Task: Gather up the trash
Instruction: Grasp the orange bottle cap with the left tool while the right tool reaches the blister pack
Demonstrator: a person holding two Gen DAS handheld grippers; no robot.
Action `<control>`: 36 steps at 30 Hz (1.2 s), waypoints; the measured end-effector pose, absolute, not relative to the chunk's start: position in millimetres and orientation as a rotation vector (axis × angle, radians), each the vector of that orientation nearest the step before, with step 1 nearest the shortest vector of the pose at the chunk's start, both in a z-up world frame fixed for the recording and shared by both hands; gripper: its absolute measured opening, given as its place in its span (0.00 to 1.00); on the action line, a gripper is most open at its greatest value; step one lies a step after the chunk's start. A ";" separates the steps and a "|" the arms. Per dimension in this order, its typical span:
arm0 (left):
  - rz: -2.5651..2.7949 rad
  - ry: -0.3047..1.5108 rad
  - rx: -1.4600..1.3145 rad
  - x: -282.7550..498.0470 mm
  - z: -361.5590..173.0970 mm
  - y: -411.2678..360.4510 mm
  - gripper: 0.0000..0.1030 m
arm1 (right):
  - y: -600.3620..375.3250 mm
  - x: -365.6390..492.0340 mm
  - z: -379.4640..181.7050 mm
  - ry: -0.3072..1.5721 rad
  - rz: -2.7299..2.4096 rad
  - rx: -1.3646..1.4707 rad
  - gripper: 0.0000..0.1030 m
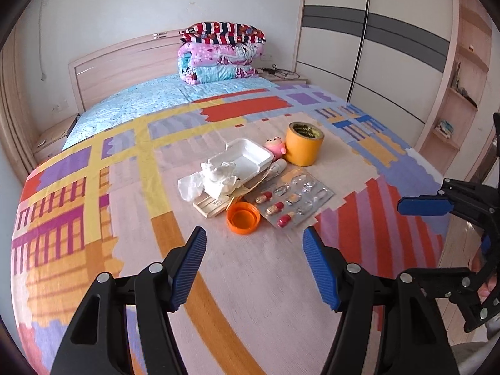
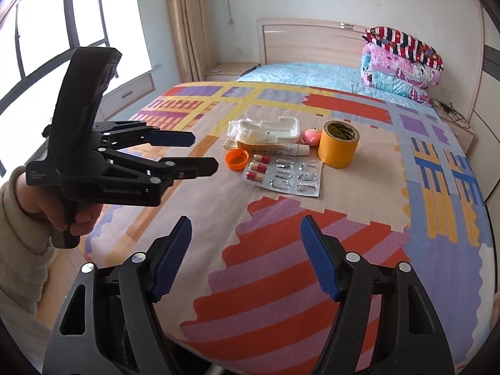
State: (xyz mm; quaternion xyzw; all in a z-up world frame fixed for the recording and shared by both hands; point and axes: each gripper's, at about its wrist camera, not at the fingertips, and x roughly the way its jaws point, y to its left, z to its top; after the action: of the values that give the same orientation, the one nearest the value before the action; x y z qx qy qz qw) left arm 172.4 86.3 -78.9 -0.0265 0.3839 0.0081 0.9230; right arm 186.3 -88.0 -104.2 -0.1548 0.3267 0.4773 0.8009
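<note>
A heap of trash lies mid-bed: crumpled white tissue [image 1: 215,179], a white foam tray [image 1: 242,156] [image 2: 281,129], an orange cap [image 1: 243,218] [image 2: 237,160], a pill blister pack [image 1: 295,198] [image 2: 286,176], an ointment tube [image 2: 275,149] and a small flat box [image 1: 211,206]. A yellow tape roll [image 1: 304,143] [image 2: 339,145] and a pink pig toy [image 1: 276,147] [image 2: 311,136] sit beside them. My left gripper [image 1: 254,251] [image 2: 204,153] is open and empty, just short of the orange cap. My right gripper [image 2: 247,243] is open and empty, over the bed's near corner.
The bed [image 1: 268,281] has a colourful patterned cover. Folded quilts [image 1: 220,53] [image 2: 403,65] are stacked at the headboard. A wardrobe [image 1: 390,47] stands right of the bed, a window [image 2: 47,31] and nightstand [image 2: 231,70] on the left.
</note>
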 end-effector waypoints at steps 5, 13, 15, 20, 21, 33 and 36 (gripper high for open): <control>0.026 0.809 -0.049 186.3 -89.6 91.3 0.58 | -78.3 199.3 -109.0 0.715 1.024 -0.334 0.61; 0.013 0.841 -0.030 205.6 -99.4 91.7 0.41 | -66.4 213.3 -113.4 0.724 1.032 -0.327 0.58; 0.009 0.849 -0.015 209.7 -100.1 89.7 0.38 | -65.6 214.2 -115.2 0.726 1.034 -0.327 0.58; 0.012 0.867 -0.013 217.2 -104.5 91.4 0.35 | -63.9 216.6 -116.6 0.728 1.033 -0.328 0.58; 0.007 0.870 -0.008 217.9 -105.5 91.2 0.33 | -63.6 217.0 -116.3 0.727 1.032 -0.327 0.58; -0.003 0.873 -0.007 208.3 -109.1 93.3 0.28 | -41.9 222.7 -120.0 0.733 1.038 -0.354 0.44; 0.000 0.861 -0.018 200.3 -106.8 95.0 0.28 | -32.5 225.1 -125.2 0.750 1.038 -0.358 0.36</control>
State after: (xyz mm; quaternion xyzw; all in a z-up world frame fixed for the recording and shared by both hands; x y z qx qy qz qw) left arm 200.3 95.0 -106.8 -0.0085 0.4174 0.0000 0.9087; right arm 225.1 -32.5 -125.2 -0.1662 0.3479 0.4817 0.7870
